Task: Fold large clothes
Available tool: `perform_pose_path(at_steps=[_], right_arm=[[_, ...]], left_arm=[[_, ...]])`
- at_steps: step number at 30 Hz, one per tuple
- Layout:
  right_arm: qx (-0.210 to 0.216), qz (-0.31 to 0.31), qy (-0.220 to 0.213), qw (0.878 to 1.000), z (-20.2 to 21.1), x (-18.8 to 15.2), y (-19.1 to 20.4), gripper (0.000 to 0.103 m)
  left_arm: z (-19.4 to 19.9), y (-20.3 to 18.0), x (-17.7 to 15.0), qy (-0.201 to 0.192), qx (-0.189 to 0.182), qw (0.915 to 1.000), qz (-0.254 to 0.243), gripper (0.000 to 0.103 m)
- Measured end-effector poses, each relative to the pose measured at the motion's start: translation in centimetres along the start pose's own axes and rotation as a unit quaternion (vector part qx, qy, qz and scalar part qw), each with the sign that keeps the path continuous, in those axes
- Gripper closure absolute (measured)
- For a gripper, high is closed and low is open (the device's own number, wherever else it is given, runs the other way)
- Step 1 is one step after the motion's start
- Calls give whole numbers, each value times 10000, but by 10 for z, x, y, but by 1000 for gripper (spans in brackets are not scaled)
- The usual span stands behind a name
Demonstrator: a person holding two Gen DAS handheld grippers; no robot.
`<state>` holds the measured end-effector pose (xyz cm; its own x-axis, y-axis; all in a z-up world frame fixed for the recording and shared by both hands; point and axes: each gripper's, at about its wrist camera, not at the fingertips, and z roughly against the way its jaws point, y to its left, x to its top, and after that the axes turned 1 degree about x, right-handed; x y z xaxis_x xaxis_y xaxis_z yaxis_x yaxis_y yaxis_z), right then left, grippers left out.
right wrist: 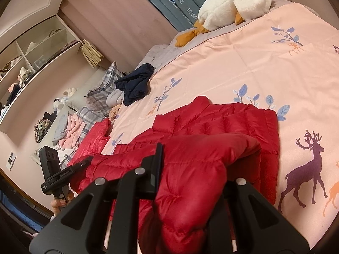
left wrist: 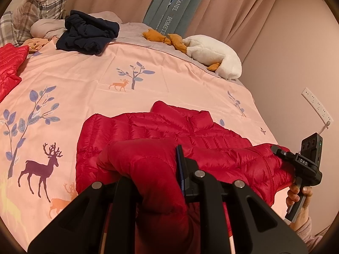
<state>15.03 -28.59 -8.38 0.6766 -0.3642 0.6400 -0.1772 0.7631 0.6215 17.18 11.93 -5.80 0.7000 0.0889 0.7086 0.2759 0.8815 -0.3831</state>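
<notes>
Jacket: a red quilted down jacket (left wrist: 169, 131) lies collar-away on the pink deer-print bedspread (left wrist: 84, 74), near the bed's front edge. Lower hem is lifted and being carried up over the body. Left gripper (left wrist: 148, 169) is pinched on a thick wad of hem; right gripper (right wrist: 190, 169) is likewise clamped on bunched fabric at the other end of the hem. Judgement: garment is light, puffy and very soft, with a slick nylon shell; it will likely spring back and slide on itself. Best hold seems to be the stitched hem or side seams, not the loose puffed panels. A second red garment (left wrist: 8, 63) and a navy fleece (left wrist: 86, 33) wait further up the bed.
</notes>
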Motion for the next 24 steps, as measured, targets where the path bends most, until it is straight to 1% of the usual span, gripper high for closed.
perform_pose_path(at_steps=[24], right_arm=[[-83,-39,56,9999,-9,1,-7,88]], left_arm=[[-11,7,4,65,81,9999,-22,86]])
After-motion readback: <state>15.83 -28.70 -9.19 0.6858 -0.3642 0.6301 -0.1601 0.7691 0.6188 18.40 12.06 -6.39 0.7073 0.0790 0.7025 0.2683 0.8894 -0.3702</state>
